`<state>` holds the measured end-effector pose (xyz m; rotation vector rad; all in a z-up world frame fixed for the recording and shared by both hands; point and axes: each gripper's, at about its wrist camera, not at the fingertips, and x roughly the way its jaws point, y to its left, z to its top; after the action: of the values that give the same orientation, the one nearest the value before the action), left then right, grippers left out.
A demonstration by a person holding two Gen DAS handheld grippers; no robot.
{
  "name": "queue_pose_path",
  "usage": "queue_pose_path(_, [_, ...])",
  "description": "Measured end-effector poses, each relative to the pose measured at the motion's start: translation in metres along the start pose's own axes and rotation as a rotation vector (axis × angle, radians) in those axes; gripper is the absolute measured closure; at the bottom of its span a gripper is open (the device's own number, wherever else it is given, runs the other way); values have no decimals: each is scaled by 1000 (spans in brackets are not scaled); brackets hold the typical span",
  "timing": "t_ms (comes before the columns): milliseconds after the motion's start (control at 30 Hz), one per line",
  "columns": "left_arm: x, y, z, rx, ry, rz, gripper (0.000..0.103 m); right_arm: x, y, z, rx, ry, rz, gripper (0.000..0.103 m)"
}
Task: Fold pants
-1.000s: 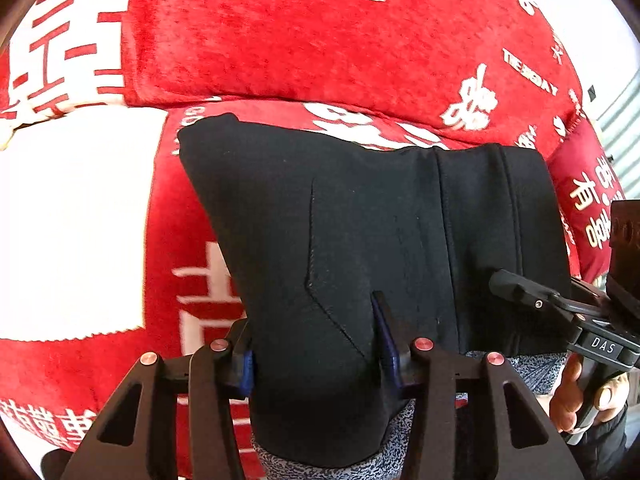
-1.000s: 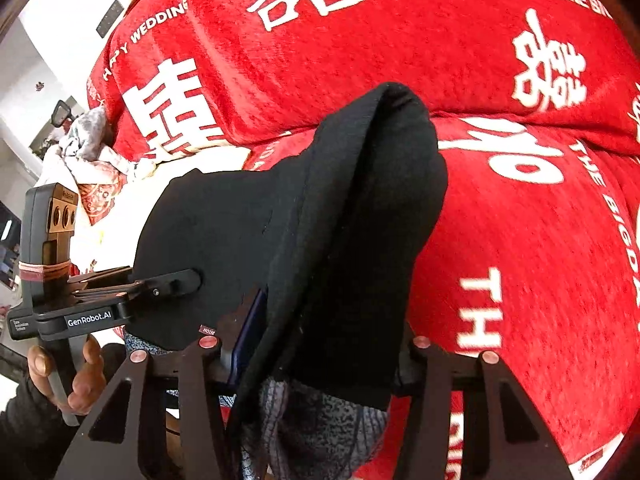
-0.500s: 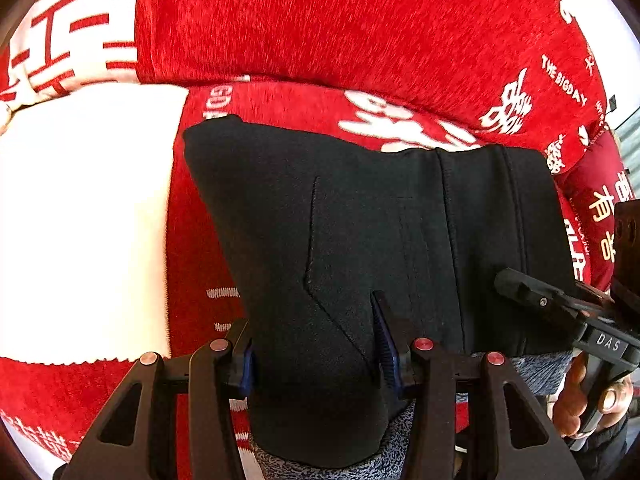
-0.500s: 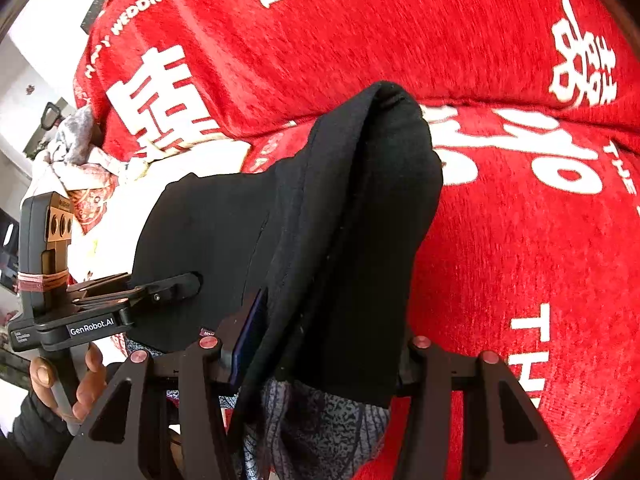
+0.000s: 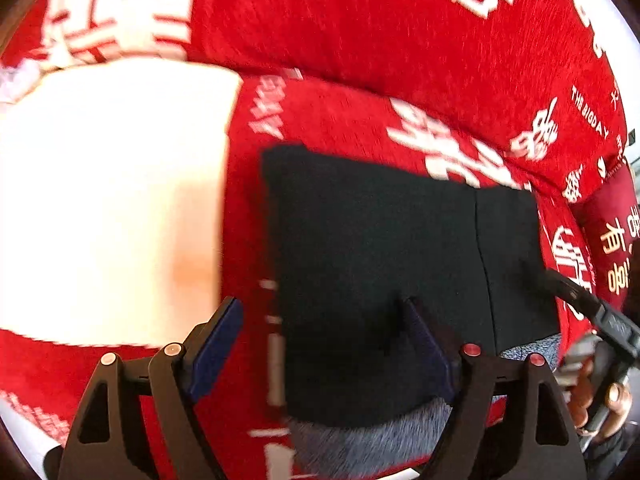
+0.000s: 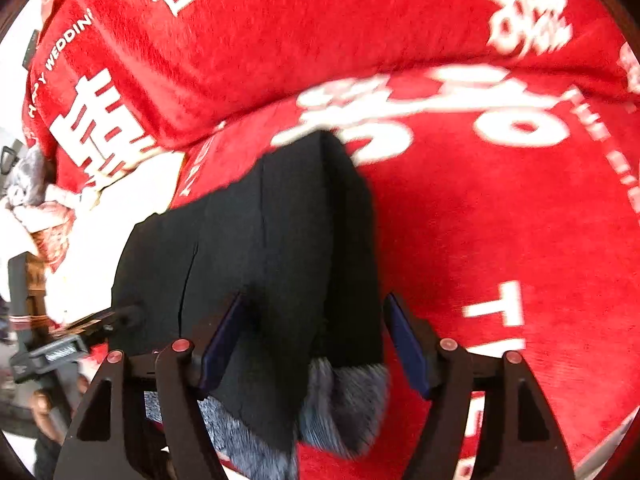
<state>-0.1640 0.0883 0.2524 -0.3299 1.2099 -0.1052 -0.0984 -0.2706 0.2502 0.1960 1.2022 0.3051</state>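
Observation:
The black pants (image 5: 392, 256) lie folded into a compact rectangle on the red sofa seat, with grey fleecy lining (image 5: 368, 444) showing at the near edge. My left gripper (image 5: 324, 344) is open, its right finger resting on the pants' left part and its left finger over the red seat. In the right wrist view the pants (image 6: 280, 248) sit between the spread fingers of my right gripper (image 6: 316, 336), which is open over their right end. The grey lining (image 6: 344, 412) hangs out at the near edge.
The sofa has a red cover (image 6: 500, 220) with white characters and a back cushion (image 5: 340, 20) behind. A white cloth (image 5: 108, 200) lies left of the pants. A dark red pillow (image 5: 612, 232) sits at the right. The other hand-held gripper (image 6: 60, 344) shows at the left.
Both grippers have opened and let go of the pants. The folded pants now lie flat on the seat, and the right end that was held up has dropped.

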Motion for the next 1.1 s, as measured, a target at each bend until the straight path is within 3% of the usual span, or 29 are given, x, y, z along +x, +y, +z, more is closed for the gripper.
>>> queue_pose_path(100, [-28, -5, -10, 10, -57, -28, 20, -32, 45, -21, -222, -86, -21, 21])
queue_pose_path(167, [-38, -23, -23, 67, -71, -69, 20, -37, 76, -40, -367, -79, 6, 21])
queue_pose_path(267, [-34, -47, -42, 168, -71, -84, 20, -25, 95, -63, -472, -46, 18, 21])
queue_pose_path(367, [1, -46, -53, 165, 14, -31, 20, 6, 79, -71, -431, 24, -49, 21])
queue_pose_path(533, [18, -30, -55, 132, 50, -18, 13, 12, 59, -76, -390, 50, -12, 21])
queue_pose_path(600, [6, -25, -48, 116, 38, -22, 13, 4, 62, -73, -394, 43, -21, 21])
queue_pose_path(733, [-30, -35, -23, 149, -68, -20, 13, -20, 56, -52, -373, -50, -24, 21])
queue_pose_path(800, [-32, -44, -3, 159, -96, 15, 13, -19, 55, -35, -361, -71, -39, 21])
queue_pose_path(933, [-2, -43, 47, 115, -47, 238, 13, -4, 64, 4, -348, -89, -60, 21])
queue_pose_path(1100, [41, -29, 72, 63, 31, 312, 13, 41, 78, 34, -360, -19, -104, 21])
